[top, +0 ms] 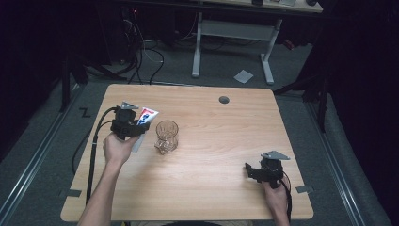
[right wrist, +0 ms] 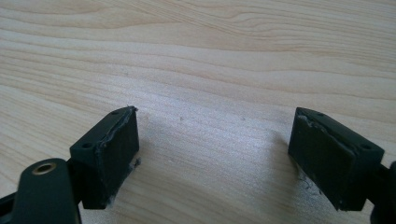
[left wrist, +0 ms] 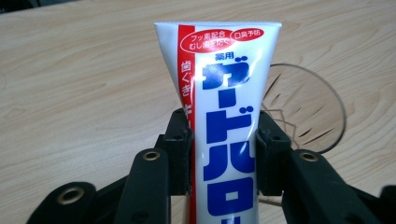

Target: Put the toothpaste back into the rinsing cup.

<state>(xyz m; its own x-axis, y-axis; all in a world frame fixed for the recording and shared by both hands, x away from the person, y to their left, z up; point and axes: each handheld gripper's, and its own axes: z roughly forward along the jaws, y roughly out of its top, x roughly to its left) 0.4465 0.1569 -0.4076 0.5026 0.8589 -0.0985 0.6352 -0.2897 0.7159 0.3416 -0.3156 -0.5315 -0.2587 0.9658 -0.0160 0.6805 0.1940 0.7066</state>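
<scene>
Pale wood grain runs across the counter (top: 211, 155), which stands on dark carpet with cables and a white desk frame behind it. Taking the drinking glass (top: 166, 136) as the landmark: just left of it, the left hand-held gripper (top: 134, 126) is clamped on a toothpaste tube (top: 145, 123), the jaws pressing the tube's two sides partway along its body. In the left gripper view the tube (left wrist: 224, 126) rises straight up between the pads, flat crimped end away from the camera, its long axis in line with the jaws — and the glass rim (left wrist: 322, 102) shows just behind and to one side of it. From above, the tube leans with its crimped end up and away from the person, its lower end hanging near the glass's left side. So the glass lies right of the tube, very near; any drop into it looks like a short sideways shift by the left arm, plainly the nearer one.

Well right of the glass and closer to the person, the right hand-held gripper (top: 258, 170) hovers low over bare wood — its jaws stand wide apart, holding nothing (right wrist: 215, 154).
</scene>
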